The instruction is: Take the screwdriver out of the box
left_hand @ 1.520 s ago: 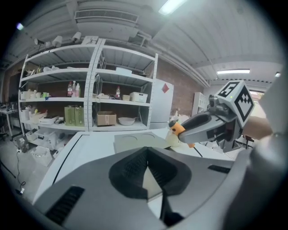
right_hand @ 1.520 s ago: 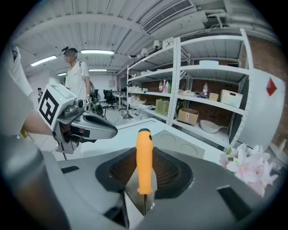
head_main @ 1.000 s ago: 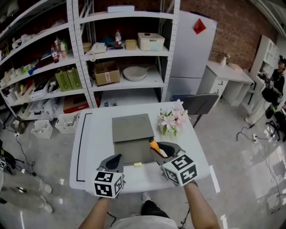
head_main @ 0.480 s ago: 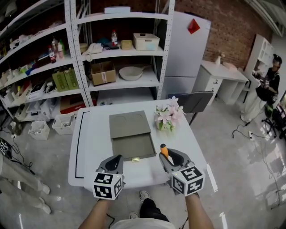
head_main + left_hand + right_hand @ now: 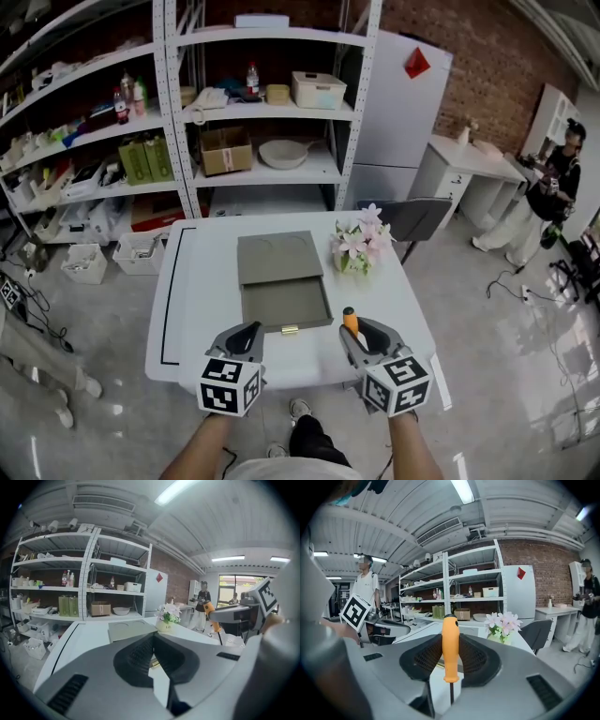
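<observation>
The grey box (image 5: 286, 305) lies open in the middle of the white table (image 5: 202, 309), its lid (image 5: 279, 258) folded back and its tray showing nothing inside. My right gripper (image 5: 354, 330) hovers just right of the box's front corner, shut on the orange-handled screwdriver (image 5: 350, 321). In the right gripper view the handle (image 5: 450, 646) stands upright between the pads, with the thin shaft (image 5: 451, 692) hanging below. My left gripper (image 5: 249, 329) sits at the box's front left, shut and holding nothing; its tips meet in the left gripper view (image 5: 152, 641).
A pot of pink flowers (image 5: 361, 248) stands right of the lid. A brass latch (image 5: 290, 329) sticks out from the box front. A grey chair (image 5: 412, 216) and metal shelves (image 5: 253, 112) are behind the table. A person (image 5: 553, 187) stands far right.
My right gripper has carried the screwdriver from over the box's front right corner to the right, off the box. The left gripper has hardly shifted.
</observation>
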A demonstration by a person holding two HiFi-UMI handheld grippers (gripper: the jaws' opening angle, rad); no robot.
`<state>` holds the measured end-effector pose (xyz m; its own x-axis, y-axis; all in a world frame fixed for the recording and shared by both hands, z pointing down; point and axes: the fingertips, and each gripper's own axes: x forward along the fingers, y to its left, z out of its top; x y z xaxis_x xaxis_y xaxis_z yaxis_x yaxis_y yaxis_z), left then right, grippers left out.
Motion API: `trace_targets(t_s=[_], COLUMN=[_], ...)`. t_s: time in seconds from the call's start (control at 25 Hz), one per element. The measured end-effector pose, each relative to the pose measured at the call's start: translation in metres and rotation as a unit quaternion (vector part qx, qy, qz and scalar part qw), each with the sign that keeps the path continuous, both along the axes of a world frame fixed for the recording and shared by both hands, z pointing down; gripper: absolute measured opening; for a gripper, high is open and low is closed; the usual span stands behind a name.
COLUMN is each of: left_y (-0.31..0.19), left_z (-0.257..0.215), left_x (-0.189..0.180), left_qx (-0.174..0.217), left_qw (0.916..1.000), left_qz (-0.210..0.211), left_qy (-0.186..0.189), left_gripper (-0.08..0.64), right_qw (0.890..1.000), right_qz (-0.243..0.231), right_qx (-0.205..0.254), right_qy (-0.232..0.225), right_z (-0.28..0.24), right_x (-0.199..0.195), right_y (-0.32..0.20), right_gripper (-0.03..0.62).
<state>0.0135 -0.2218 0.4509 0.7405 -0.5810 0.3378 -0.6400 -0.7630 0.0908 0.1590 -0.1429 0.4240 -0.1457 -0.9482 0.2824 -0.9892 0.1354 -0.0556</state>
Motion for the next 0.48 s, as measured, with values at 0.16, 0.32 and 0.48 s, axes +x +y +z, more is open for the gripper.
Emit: trace_targets(t_s=[0.16, 0.32, 0.48], left_y=[-0.0001, 0.0011, 0.0027], left_z=[-0.0016, -0.0014, -0.0014], left_x=[-0.0028, -0.0045, -0.0057], left_qx=[0.004, 0.005, 0.005], left_qw=[1.0000, 1.0000, 1.0000], left_qz=[0.000, 0.001, 0.003], left_qy=[0.002, 0.001, -0.001], left_gripper=[0.006, 0.006, 0.006], right_qw=[1.000, 1.000, 1.000], right_qz=[-0.001, 0.000, -0.001], right_qx=[0.002, 0.003, 0.004], right_qy=[0.003, 0.002, 0.002], right_z=[0.0002, 0.0009, -0.0002], right_x=[-0.0032, -0.0053, -0.0078], right_y=[0.0008, 0.0019, 0.0024], right_gripper=[0.115, 0.115, 0.115])
